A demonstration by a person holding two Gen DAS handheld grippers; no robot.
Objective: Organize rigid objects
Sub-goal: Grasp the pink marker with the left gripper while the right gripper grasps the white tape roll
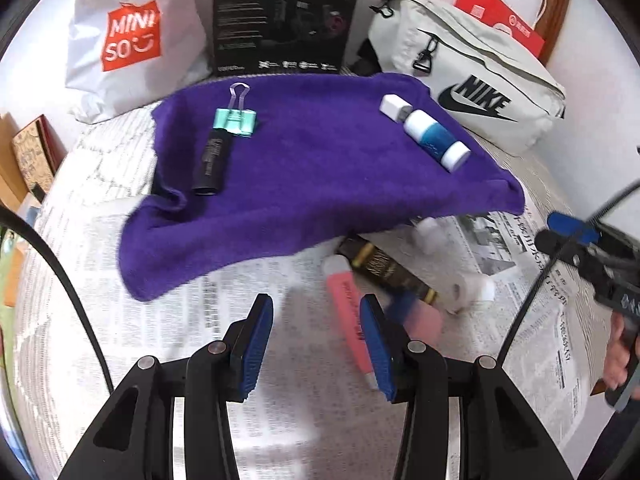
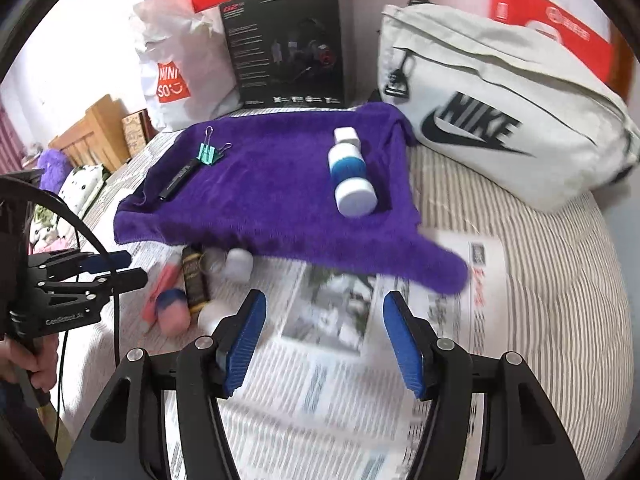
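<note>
A purple towel (image 1: 300, 168) (image 2: 260, 208) lies spread over newspaper. On it rest a teal binder clip (image 1: 236, 120) (image 2: 208, 154), a black tube (image 1: 212, 160) (image 2: 178, 178), a small white block (image 1: 394, 106) and a blue-and-white bottle (image 1: 436, 140) (image 2: 352, 176). By the towel's near edge lie a pink bar (image 1: 344, 300) (image 2: 164, 280), a dark gold-lettered box (image 1: 384, 272) (image 2: 196, 280) and blurred white pieces (image 1: 464, 288) (image 2: 238, 264). My left gripper (image 1: 316, 344) (image 2: 134, 267) hangs open over the newspaper, left of the pink bar. My right gripper (image 2: 324, 340) (image 1: 560, 236) is open over bare newspaper, holding nothing.
A white Nike bag (image 1: 480, 92) (image 2: 500, 120), a black product box (image 1: 280, 16) (image 2: 284, 48) and a Miniso bag (image 1: 132, 40) stand behind the towel. Newspaper (image 2: 320, 400) covers striped bedding (image 2: 540, 300). A hand (image 2: 32, 360) grips the left tool's handle.
</note>
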